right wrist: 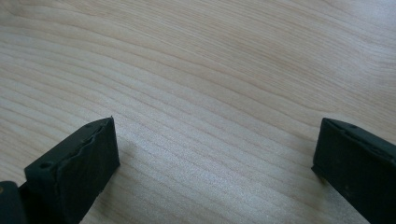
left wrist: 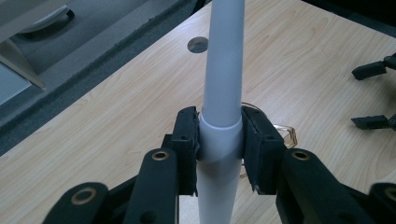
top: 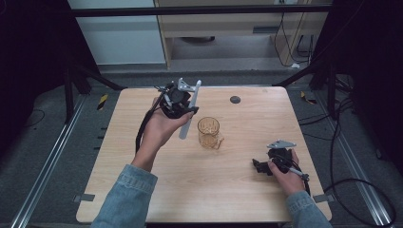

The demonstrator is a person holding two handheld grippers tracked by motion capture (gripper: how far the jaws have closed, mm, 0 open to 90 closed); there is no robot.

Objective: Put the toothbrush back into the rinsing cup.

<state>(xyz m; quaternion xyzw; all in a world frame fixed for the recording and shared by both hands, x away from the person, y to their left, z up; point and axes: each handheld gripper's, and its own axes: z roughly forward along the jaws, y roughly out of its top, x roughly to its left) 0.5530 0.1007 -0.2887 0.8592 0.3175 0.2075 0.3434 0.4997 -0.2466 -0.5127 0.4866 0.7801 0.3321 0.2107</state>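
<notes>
Pale wood grain runs across the worktop (top: 228, 190), where denim sleeves enter from the near edge. At the near right, the right tongs (top: 257, 166) rest low on the wood, released, jaws spread wide with bare worktop between them in the right gripper view. Farther in, near the middle, an amber glass mug (top: 209, 132) stands upright, handle toward the near right. Just left of it, the left hand (top: 159, 128) lifts the left tongs (left wrist: 219, 140), clenched on a white rod (left wrist: 223, 84); the pads (left wrist: 187, 135) press both sides of it just below a collar. In the high view the rod slants above the worktop, its lower end just beside the mug's rim. Beyond, a dark round hole (top: 235, 99) marks the far part of the worktop.
</notes>
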